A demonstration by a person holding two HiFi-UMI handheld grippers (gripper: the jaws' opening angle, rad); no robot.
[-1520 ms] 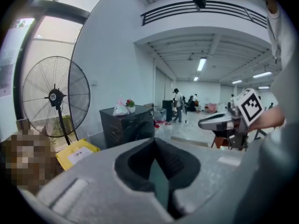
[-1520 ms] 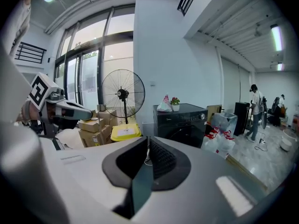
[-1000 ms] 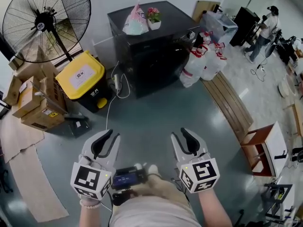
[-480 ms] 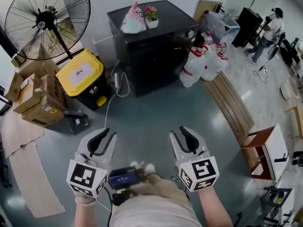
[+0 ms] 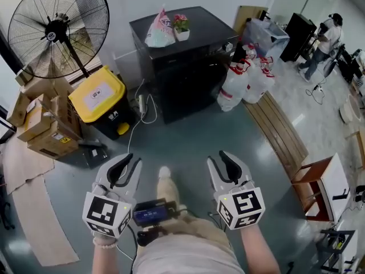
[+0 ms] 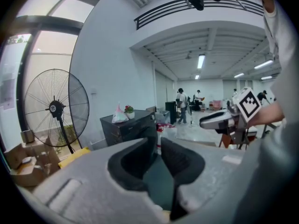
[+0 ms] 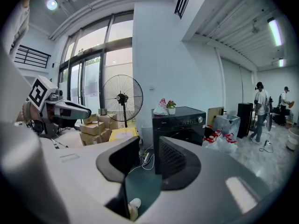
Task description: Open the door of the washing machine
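Washing machine (image 5: pixel 188 67): black, by the wall ahead, well apart from me.
Tools: left tool (image 5: pixel 132 164), right tool (image 5: pixel 219 160); two, jaws apart, empty.
Beside it: one fan (image 5: pixel 54 30), one yellow-lidded bin (image 5: pixel 98 96).

Head view looks steeply down from well back of the washer (image 5: pixel 191 84); both gripper views face it low, nearly level, sharing washer and fan (image 5: pixel 54 30).

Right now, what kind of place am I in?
Probably a workshop or test hall, not a home: a large pedestal fan, stacked cardboard boxes, a black washing machine on a glossy floor.
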